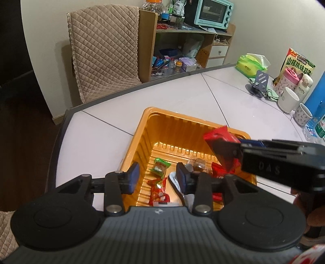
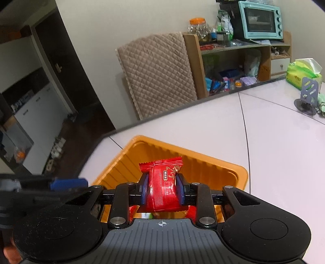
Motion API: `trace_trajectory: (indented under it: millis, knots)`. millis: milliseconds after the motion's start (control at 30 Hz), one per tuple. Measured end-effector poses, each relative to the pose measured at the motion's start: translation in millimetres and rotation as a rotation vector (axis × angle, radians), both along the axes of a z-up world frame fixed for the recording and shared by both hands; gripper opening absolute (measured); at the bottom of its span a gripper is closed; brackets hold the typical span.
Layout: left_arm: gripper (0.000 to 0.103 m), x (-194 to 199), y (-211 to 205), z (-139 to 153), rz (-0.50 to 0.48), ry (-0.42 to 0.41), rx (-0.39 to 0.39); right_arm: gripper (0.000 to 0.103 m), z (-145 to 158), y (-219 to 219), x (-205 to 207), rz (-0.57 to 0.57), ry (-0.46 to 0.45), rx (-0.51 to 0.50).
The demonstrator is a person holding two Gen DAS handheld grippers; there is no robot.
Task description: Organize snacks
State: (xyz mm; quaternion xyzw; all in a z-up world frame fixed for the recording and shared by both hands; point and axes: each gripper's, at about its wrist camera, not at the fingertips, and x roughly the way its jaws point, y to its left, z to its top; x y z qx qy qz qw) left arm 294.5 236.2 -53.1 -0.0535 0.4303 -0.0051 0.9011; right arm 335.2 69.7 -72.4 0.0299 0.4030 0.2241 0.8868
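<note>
An orange plastic tray point(image 1: 142, 130) sits on the white table and holds several wrapped snacks: a green candy point(image 1: 160, 165), a red candy point(image 1: 158, 190), a brown clear-wrapped one point(image 1: 198, 162). My left gripper point(image 1: 158, 178) is open and empty, just above the tray's near part. My right gripper point(image 2: 161, 188) is shut on a red snack packet point(image 2: 162, 182) and holds it over the tray point(image 2: 233, 172). In the left wrist view that packet point(image 1: 221, 148) hangs above the tray's right side.
Cups point(image 1: 288, 99), a pink bottle point(image 1: 288, 81), a blue bottle point(image 1: 316, 95), a phone stand point(image 1: 260, 81) and a green tissue pack point(image 1: 249, 66) crowd the table's far right. A quilted chair point(image 1: 105, 46) and a shelf with a teal oven point(image 1: 213, 14) stand behind.
</note>
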Motion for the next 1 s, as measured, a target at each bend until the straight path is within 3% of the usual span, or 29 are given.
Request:
trace_trajectory:
  millis: [100,167,400,500,1000]
  knots:
    - [0.042,-9.0,0.8,5.8,0.009,-0.007,0.001,0.042,7.8,2.5,-3.5,0.012,-0.008,0.016]
    - [0.042,-15.4,1.7,9.8,0.018,-0.011,0.001,0.060,13.5,3.3,-9.3,0.010,-0.033,0.011]
    - [0.046,-40.3,2.9,26.5,0.042,-0.035,0.000,0.065,28.9,-2.2,-30.8,-0.001,-0.028,0.019]
    - [0.048,-52.6,2.5,33.9,0.048,-0.044,-0.003,0.078,34.5,-9.9,-44.8,-0.015,-0.016,0.019]
    - [0.061,-128.8,-23.7,50.4,0.079,-0.045,-0.014,0.085,53.0,-49.4,-130.9,-0.055,0.005,-0.014]
